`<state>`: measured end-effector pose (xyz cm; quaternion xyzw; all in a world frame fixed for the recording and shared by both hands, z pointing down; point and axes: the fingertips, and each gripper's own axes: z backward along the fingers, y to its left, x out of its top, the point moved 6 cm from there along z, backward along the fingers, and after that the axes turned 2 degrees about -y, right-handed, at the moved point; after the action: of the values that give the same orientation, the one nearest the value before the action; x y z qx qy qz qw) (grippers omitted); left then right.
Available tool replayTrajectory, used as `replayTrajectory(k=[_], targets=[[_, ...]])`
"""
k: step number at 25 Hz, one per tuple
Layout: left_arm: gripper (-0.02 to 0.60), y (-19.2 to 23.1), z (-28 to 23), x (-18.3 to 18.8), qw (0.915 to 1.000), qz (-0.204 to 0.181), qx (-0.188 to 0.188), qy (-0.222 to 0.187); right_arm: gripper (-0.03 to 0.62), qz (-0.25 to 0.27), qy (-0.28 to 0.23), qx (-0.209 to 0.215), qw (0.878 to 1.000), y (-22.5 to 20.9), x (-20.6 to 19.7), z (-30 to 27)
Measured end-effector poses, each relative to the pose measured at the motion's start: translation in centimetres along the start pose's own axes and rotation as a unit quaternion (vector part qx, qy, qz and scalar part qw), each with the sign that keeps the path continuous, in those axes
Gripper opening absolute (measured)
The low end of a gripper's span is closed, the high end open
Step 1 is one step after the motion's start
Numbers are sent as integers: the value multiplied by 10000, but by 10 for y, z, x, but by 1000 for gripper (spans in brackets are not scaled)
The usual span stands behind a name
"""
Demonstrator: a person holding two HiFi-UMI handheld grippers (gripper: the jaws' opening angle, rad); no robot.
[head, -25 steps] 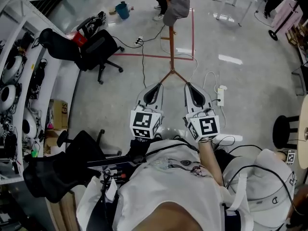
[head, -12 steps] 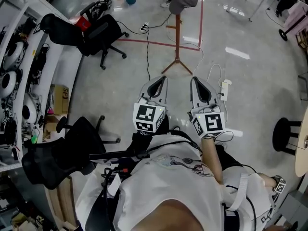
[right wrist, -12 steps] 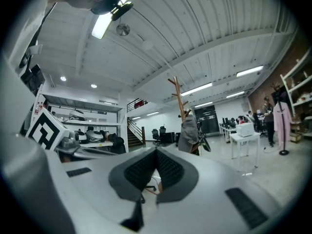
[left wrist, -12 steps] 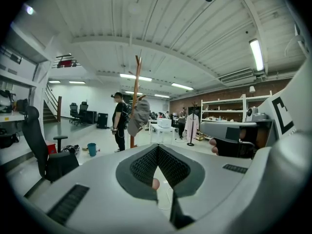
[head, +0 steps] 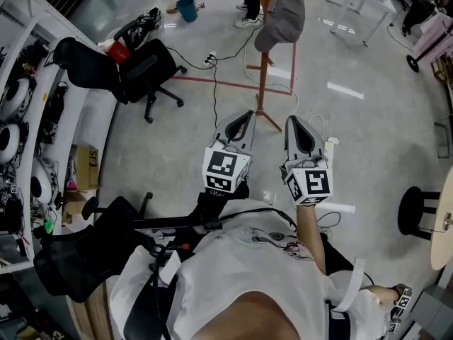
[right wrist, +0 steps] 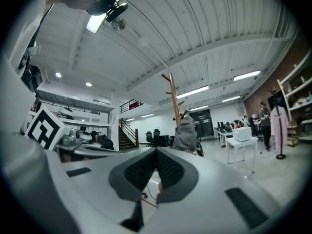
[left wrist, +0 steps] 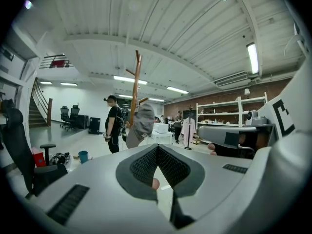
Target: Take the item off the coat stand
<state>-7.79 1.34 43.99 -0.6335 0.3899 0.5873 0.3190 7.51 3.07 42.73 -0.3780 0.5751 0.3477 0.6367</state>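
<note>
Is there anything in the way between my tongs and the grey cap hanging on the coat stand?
Nothing visible does. Only bare floor separates the left tongs and right tongs from the coat stand, where the grey cap hangs in the open. A cable lies flat on the floor near the base.

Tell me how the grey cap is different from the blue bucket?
The grey cap hangs up on the wooden coat stand; the blue bucket stands down on the floor. The cap is grey, the bucket blue. The cap touches the stand, while the bucket sits apart from it, off to the left in the head view. Both are one plain colour.
</note>
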Motion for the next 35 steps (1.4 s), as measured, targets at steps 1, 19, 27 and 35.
replayTrajectory(k=[1,19,27,35], targets=[[3,8,-7,3,10000,0,-26,2,4,-4,8,-18,10000,-2,0,-11],[3,110,-81,5,9991,264,-298,143,5,74,541,-288,9981,-5,-26,-136],[3,120,-89,0,9992,281,-168,230,5,-350,900,-726,9927,-24,-60,-160],[3,130,-88,11,9995,166,215,173,246,-376,952,-988,9898,-53,-52,-213]])
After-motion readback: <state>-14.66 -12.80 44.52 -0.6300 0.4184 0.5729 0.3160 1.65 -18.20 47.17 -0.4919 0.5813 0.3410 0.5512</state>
